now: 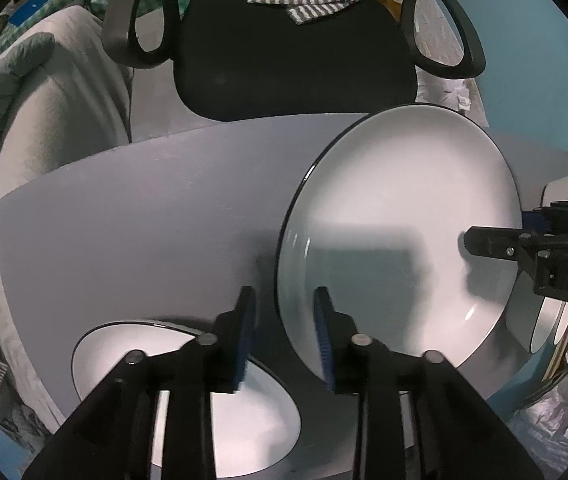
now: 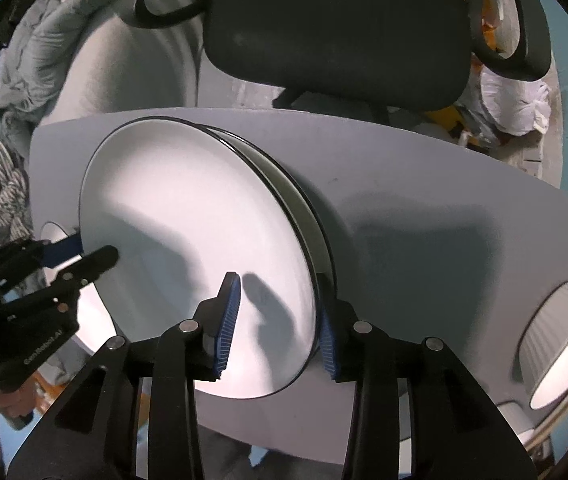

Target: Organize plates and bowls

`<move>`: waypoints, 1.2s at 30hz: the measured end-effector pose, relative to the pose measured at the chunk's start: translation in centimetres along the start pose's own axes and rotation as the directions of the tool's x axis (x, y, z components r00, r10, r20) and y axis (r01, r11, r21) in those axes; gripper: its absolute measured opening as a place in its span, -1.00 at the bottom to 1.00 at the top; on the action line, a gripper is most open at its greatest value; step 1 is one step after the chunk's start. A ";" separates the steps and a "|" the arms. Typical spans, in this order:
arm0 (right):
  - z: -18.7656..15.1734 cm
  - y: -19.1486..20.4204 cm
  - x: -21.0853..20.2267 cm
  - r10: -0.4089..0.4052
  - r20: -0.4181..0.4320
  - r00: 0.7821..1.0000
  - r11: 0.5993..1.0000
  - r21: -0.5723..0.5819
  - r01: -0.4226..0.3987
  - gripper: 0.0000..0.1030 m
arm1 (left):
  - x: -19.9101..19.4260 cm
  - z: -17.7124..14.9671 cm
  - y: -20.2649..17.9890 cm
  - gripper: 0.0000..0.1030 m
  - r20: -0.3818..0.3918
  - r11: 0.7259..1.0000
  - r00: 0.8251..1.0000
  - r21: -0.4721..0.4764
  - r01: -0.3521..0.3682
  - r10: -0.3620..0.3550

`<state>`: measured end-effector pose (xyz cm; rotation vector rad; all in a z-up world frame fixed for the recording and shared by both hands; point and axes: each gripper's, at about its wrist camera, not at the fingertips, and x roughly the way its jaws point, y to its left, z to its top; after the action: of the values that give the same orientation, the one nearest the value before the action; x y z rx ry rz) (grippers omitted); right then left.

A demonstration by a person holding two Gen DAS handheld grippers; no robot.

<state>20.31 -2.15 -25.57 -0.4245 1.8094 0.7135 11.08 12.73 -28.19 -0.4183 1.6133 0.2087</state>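
Note:
A large white plate with a dark rim [image 1: 400,216] [image 2: 187,216] lies on top of a second plate [image 2: 284,184], offset from it, on the grey table [image 1: 143,220]. My left gripper [image 1: 284,300] straddles the plate's left rim. Its blue pads stand apart from the rim, so it is open. My right gripper [image 2: 277,280] straddles the opposite rim, also open, with a gap between its left pad and the plate. Each gripper shows in the other view: the right gripper [image 1: 496,236] and the left gripper [image 2: 83,254].
Another white dish [image 1: 187,380] sits under my left gripper near the table edge. A ribbed white bowl [image 2: 560,340] stands at the right, and more white bowls [image 1: 560,192] beyond the plate. A black office chair [image 1: 292,60] stands behind the table.

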 end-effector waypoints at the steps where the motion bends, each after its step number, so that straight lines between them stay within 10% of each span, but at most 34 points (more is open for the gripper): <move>1: -0.1 0.1 -0.1 -0.010 0.000 1.000 1.000 -0.001 0.010 -0.26 | -0.1 0.0 0.0 -0.27 0.002 1.000 1.000 -0.001 -0.003 0.003; 19: -1.3 2.3 -0.7 -0.241 0.055 0.969 0.967 -0.066 0.244 -0.04 | -1.2 -2.0 0.6 -0.18 0.028 0.998 1.000 -0.054 0.014 -0.013; 36: -3.7 6.7 -3.9 -0.292 0.202 0.935 0.919 -0.211 0.333 0.23 | -4.6 -5.7 1.9 0.22 0.112 0.996 0.990 -0.018 -0.086 0.088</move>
<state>14.90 0.28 -19.33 -0.7770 1.4554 0.7224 5.27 12.94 -23.36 -0.3409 1.5211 0.3043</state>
